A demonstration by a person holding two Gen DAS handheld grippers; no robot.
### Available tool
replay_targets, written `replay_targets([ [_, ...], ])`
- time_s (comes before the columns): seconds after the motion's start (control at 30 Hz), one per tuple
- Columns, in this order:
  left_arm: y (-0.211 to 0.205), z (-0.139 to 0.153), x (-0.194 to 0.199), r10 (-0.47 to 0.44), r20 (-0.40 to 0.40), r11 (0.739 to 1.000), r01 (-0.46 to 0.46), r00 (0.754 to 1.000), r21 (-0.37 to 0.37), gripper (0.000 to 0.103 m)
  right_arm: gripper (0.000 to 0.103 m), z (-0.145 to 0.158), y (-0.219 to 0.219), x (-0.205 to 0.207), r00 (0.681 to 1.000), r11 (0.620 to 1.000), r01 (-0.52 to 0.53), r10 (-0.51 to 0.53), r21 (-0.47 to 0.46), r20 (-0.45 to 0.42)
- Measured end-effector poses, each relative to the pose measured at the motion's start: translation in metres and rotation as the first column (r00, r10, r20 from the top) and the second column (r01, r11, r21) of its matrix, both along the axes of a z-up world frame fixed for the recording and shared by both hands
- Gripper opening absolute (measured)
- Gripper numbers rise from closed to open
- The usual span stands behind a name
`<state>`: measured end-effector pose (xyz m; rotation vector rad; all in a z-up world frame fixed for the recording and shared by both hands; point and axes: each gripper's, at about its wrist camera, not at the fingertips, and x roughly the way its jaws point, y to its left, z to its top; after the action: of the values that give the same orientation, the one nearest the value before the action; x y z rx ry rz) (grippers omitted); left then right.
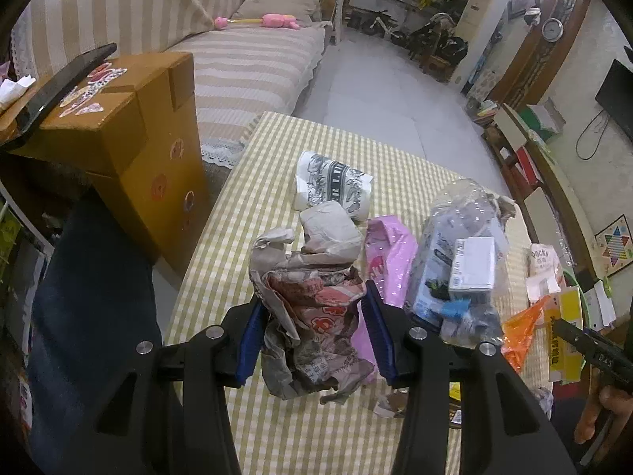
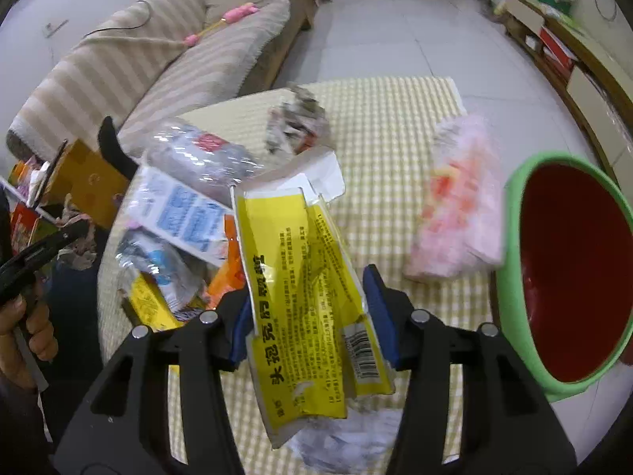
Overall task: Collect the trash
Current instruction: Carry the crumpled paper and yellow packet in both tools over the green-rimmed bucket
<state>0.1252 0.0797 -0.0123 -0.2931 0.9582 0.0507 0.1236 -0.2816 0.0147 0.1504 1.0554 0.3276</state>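
Grippers angled downward over table point(image 1: 245, 182), clamping crumpled newspaper point(image 1: 312, 308) and yellow carton point(image 2: 308, 297).

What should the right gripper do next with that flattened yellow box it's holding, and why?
Probably swing the right gripper over to the green-rimmed red bin and let go above its opening. The flattened yellow box is already pinched between the blue pads and looks lifted off the checked tablecloth, and the bin stands open just beside it.

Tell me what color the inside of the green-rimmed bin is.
Dark red inside the bin, clearest in the right wrist view.
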Motion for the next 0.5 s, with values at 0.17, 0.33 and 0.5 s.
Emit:
replay_targets([
  [0.17, -0.002, 0.008, -0.007, -0.014, 0.011, 1.000, 0.014, 1.000, 0.001, 0.044, 0.049, 0.025, 0.011, -0.009, 0.998, 1.000, -0.005, 0.004, 0.020, 0.057],
  [0.33, -0.006, 0.026, -0.012, -0.025, 0.045, 1.000, 0.024, 0.999, 0.007, 0.044, 0.049, 0.046, 0.003, -0.015, 0.994, 0.999, 0.009, -0.014, 0.040, 0.104],
  [0.5, -0.018, 0.051, -0.013, -0.057, 0.090, 0.998, 0.056, 0.994, 0.014, 0.044, 0.049, 0.058, -0.014, -0.019, 0.989, 0.997, 0.047, -0.055, 0.062, 0.138],
])
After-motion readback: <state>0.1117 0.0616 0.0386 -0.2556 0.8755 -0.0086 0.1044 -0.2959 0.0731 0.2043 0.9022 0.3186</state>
